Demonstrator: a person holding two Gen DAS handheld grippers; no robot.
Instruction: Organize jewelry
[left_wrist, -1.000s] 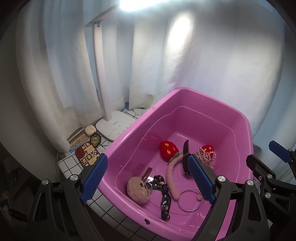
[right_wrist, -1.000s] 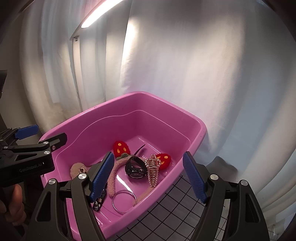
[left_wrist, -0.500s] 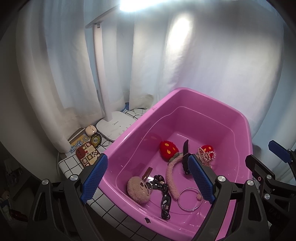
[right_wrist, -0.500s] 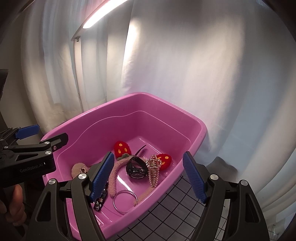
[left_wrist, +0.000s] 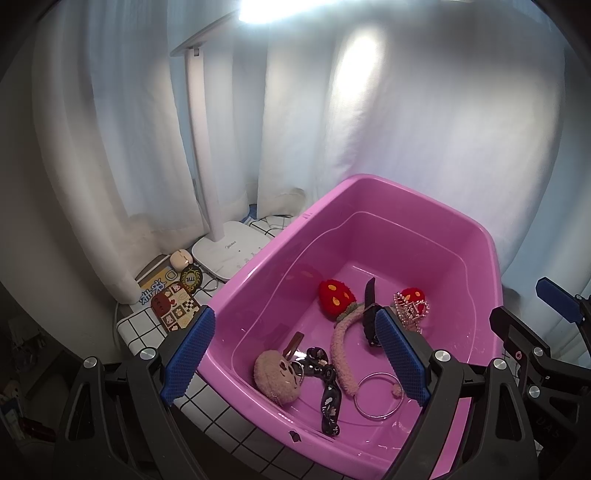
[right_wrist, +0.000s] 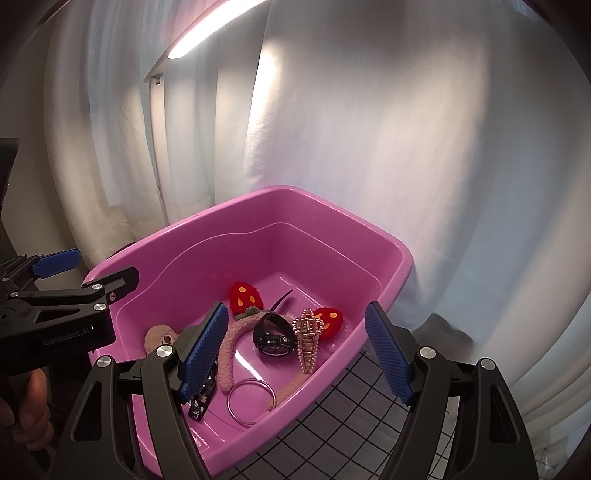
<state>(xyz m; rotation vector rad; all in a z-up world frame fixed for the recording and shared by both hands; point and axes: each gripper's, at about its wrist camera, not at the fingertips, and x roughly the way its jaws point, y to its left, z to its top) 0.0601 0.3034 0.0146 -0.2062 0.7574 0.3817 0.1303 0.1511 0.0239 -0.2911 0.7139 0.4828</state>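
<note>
A pink plastic tub (left_wrist: 421, 192) (right_wrist: 399, 258) holds the jewelry. Inside lie a fuzzy pink headband with red strawberry ears (left_wrist: 341, 347) (right_wrist: 227, 354), a black watch (left_wrist: 369, 314) (right_wrist: 275, 334), a small tiara (left_wrist: 412, 312) (right_wrist: 308, 341), a silver ring bangle (left_wrist: 378, 397) (right_wrist: 251, 397), a fuzzy beige charm (left_wrist: 275, 376) and a black patterned strap (left_wrist: 327, 389). My left gripper (left_wrist: 295, 354) is open and empty above the tub's near left side. My right gripper (right_wrist: 295, 350) is open and empty above the tub's near right rim.
A white desk lamp (left_wrist: 229, 254) stands left of the tub on a white grid-patterned tabletop (left_wrist: 140, 328). Cards, a small round case and a dark oval tag (left_wrist: 173, 291) lie beside its base. White curtains hang behind. A dark grid surface (right_wrist: 332, 424) lies at the right.
</note>
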